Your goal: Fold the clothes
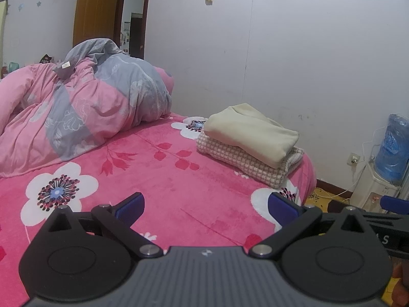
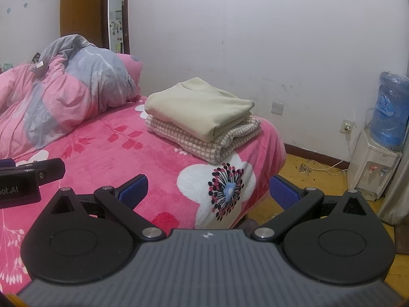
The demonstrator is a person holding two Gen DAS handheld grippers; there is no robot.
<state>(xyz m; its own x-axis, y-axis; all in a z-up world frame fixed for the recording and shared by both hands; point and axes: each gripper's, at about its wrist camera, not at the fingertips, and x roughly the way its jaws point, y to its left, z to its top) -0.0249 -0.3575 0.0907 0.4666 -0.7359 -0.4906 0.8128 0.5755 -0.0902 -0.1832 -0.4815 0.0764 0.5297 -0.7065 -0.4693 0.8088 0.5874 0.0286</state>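
While two folded garments [image 2: 202, 117] sit stacked, both hand-held grippers gape empty.

Both views are evenly and rather dimly lit by soft indoor light with a cool, bluish cast; no lamp or window shows. Shadows are faint: a soft one lies under the folded clothes [image 1: 249, 143] on the bed [image 1: 179, 179]. There is no glare. Fisheye distortion bows the wall [image 1: 306, 64] and door [image 1: 94, 10] near the edges, and dark vignetting cuts the corners. Focus is fair throughout, with slight grain and softness.
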